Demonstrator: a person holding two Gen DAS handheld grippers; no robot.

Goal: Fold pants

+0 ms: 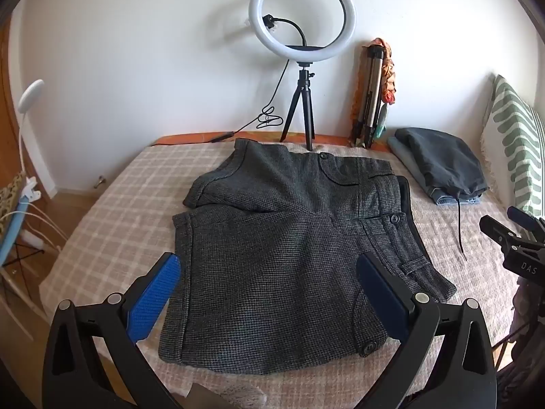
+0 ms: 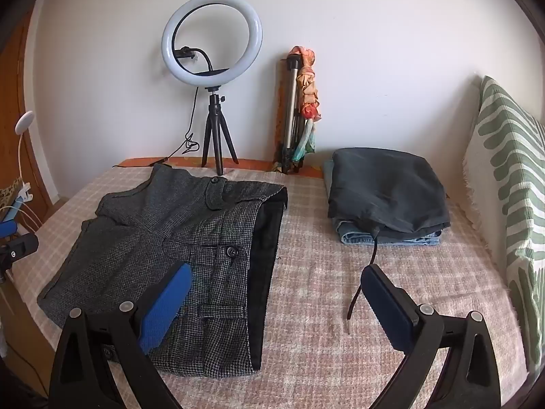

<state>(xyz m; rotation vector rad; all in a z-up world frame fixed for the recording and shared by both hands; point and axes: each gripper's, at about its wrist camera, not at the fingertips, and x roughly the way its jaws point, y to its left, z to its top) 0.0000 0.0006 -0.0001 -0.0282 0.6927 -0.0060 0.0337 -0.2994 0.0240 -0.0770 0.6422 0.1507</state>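
Note:
Grey houndstooth shorts (image 1: 282, 255) lie on the checked bed cover (image 1: 112, 204), the two legs pointing left and the waistband with its black lining to the right. They also show in the right wrist view (image 2: 163, 259). My left gripper (image 1: 269, 266) is open and empty, hovering above the near leg, its blue fingers straddling it. My right gripper (image 2: 276, 272) is open and empty above the waistband edge and the bare cover beside it. The right gripper's black body shows at the right edge of the left wrist view (image 1: 517, 242).
A stack of folded dark and denim garments (image 2: 385, 197) with a loose drawstring (image 2: 361, 286) lies at the back right. A ring light on a tripod (image 2: 213, 78) and a folded tripod (image 2: 293, 112) stand by the wall. A green-patterned cushion (image 2: 511, 187) lines the right side.

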